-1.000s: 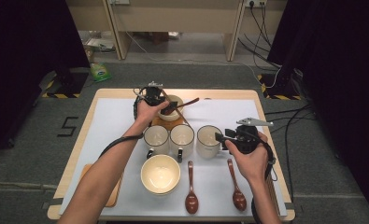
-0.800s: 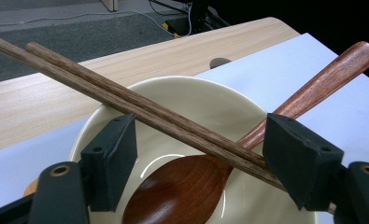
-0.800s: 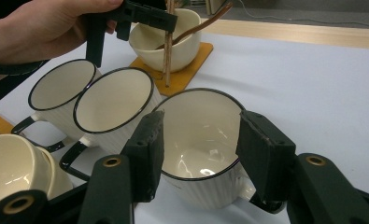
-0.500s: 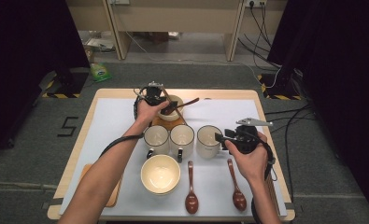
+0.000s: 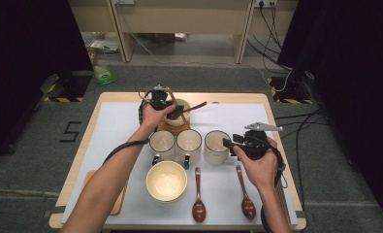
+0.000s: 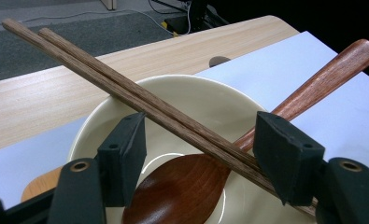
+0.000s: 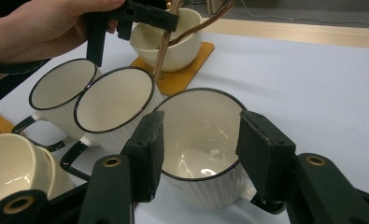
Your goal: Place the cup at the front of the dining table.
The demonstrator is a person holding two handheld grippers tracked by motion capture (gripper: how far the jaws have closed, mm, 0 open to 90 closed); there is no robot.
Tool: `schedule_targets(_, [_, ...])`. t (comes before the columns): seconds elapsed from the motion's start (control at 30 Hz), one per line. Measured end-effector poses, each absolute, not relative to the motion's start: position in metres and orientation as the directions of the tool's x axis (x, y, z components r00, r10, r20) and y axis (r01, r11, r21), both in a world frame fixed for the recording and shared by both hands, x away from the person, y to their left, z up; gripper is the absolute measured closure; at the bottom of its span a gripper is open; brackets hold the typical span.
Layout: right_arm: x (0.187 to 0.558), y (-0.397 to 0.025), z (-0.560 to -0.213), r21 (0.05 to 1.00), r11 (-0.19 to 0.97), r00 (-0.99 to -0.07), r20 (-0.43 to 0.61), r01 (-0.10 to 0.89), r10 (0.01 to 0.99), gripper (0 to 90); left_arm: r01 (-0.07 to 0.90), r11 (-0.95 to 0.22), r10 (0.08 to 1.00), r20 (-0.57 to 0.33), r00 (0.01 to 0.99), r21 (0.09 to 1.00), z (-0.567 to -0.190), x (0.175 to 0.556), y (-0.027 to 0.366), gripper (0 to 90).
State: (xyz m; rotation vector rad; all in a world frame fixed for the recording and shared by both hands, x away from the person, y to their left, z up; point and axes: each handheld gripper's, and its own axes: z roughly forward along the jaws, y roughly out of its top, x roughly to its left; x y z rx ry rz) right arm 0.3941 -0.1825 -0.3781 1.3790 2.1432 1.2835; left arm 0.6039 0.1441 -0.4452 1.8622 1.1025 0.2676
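Comparing with a second before, almost nothing had moved. The left gripper (image 6: 198, 156) stayed open over the small bowl (image 5: 178, 112) near the table's (image 5: 106, 114) far edge, its jaws astride the chopsticks (image 6: 126, 88) without closing. The right gripper (image 7: 198, 149), also open, kept straddling the right-hand mug (image 5: 215, 146). Both grasps looked pending.

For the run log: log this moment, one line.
left gripper: open, around chopsticks over bowl | right gripper: open, at mug
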Motion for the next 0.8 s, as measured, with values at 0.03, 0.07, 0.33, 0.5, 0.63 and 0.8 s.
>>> schedule_targets(0.03, [0.3941, -0.1824, -0.3781, 0.799, 0.146, -0.501, 0.213, 0.583, 0.839, 50.9, 0.578, -0.171, 0.780, -0.249, 0.575, 0.798, -0.4451, 0.6039, 0.1443, 35.6])
schedule_targets(0.07, [0.3941, -0.1824, -0.3781, 0.799, 0.146, -0.502, 0.213, 0.583, 0.839, 50.9, 0.578, -0.172, 0.780, -0.249, 0.575, 0.798, -0.4450, 0.6038, 0.1443, 35.9])
schedule_targets(0.33, [0.3944, -0.1822, -0.3787, 0.797, 0.144, -0.502, 0.218, 0.586, 0.837, 50.9, 0.573, -0.180, 0.777, -0.241, 0.581, 0.800, -0.4436, 0.6041, 0.1463, 40.1])
schedule_targets(0.5, [0.3943, -0.1818, -0.3783, 0.798, 0.144, -0.504, 0.218, 0.585, 0.836, 50.8, 0.573, -0.179, 0.778, -0.242, 0.580, 0.800, -0.4437, 0.6045, 0.1464, 40.6])
schedule_targets(0.63, [0.3945, -0.1822, -0.3786, 0.798, 0.145, -0.504, 0.218, 0.585, 0.836, 50.8, 0.572, -0.181, 0.778, -0.239, 0.581, 0.800, -0.4435, 0.6049, 0.1465, 41.7])
schedule_targets(0.8, [0.3946, -0.1823, -0.3785, 0.798, 0.143, -0.504, 0.221, 0.585, 0.835, 50.8, 0.573, -0.181, 0.781, -0.238, 0.578, 0.799, -0.4434, 0.6051, 0.1474, 42.9])
